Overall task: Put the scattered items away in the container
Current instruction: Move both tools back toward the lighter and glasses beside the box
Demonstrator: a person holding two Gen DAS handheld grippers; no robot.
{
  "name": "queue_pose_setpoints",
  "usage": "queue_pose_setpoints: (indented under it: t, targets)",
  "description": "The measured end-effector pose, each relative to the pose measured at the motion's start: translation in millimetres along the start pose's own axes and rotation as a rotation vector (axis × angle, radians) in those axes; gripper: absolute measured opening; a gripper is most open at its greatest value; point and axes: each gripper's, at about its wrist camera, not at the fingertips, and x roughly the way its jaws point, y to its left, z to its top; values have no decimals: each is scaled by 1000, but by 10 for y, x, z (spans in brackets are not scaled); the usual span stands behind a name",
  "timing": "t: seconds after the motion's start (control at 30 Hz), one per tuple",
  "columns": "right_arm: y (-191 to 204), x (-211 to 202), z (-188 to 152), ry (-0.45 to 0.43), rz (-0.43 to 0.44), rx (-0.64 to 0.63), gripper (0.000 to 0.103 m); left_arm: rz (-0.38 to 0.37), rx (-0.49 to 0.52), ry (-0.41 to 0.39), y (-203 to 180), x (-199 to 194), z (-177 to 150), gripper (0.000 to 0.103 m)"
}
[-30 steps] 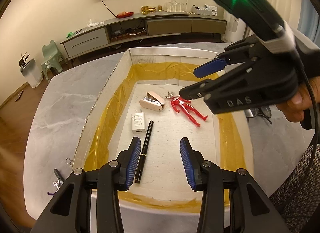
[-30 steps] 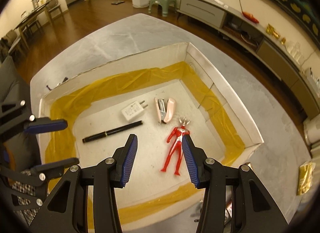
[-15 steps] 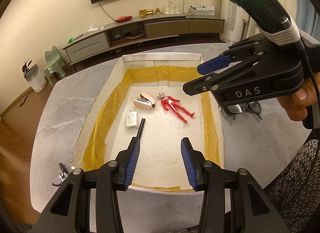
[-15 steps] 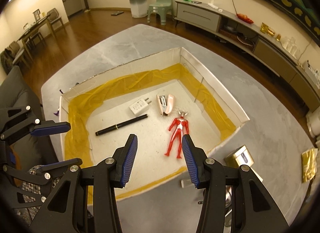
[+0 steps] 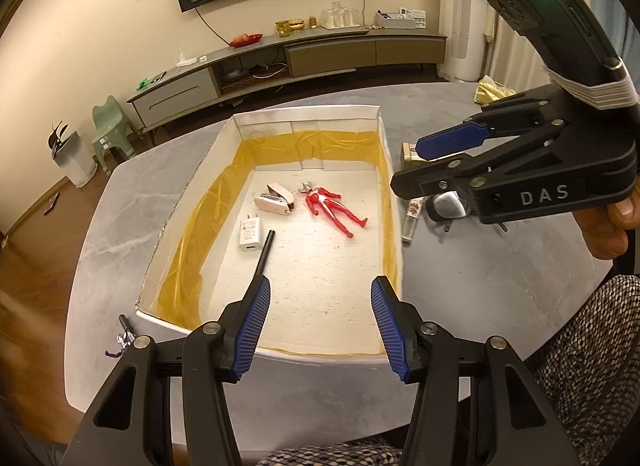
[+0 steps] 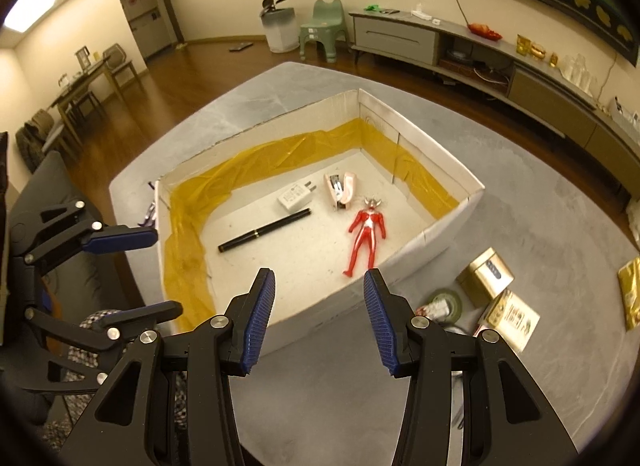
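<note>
On the grey marble-patterned table [image 5: 120,225] sits a large white rectangular box lined along its walls with yellow plastic film [image 5: 308,121], and four things lie on its floor: a red and silver toy figure [image 5: 332,207] on its back, a pale pink stapler [image 5: 276,199] just beside the figure's head, a white plug-in charger block [image 5: 250,231] near the stapler, and a slim black pen [image 5: 264,250] lying next to the charger. In the left wrist view the left gripper [image 5: 320,322] hangs above the near edge of the box with its blue-padded fingers spread wide and nothing between them; the pen's lower end is hidden behind the left finger. The right gripper [image 5: 416,163] – held in a hand [image 5: 612,225] at the right of that view – hovers over the box's right wall, its fingers also parted and empty. The right wrist view shows the right gripper [image 6: 316,318] above the box's near corner, and outside that corner, on the table, a small cluster – a gold tin [image 6: 486,276], a flat gold printed packet [image 6: 510,318], a round greenish lid-like object [image 6: 444,302] and a gold foil bag [image 6: 630,298] near the table's edge. A small purple and black object [image 5: 122,340] lies on the table just outside the box's left near corner; what it is cannot be told.
</note>
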Motion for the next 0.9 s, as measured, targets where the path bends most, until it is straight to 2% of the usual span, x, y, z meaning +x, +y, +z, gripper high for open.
queue_pose_setpoints:
  t: [0.53,0.9]
  targets:
    - [-211,-309,-485,-134,130,156,49,-22,21,14,-423,-52,-61,54]
    - [-670,-416,-914,-143,83,241,49,-94,60,31,-954,198,16,54]
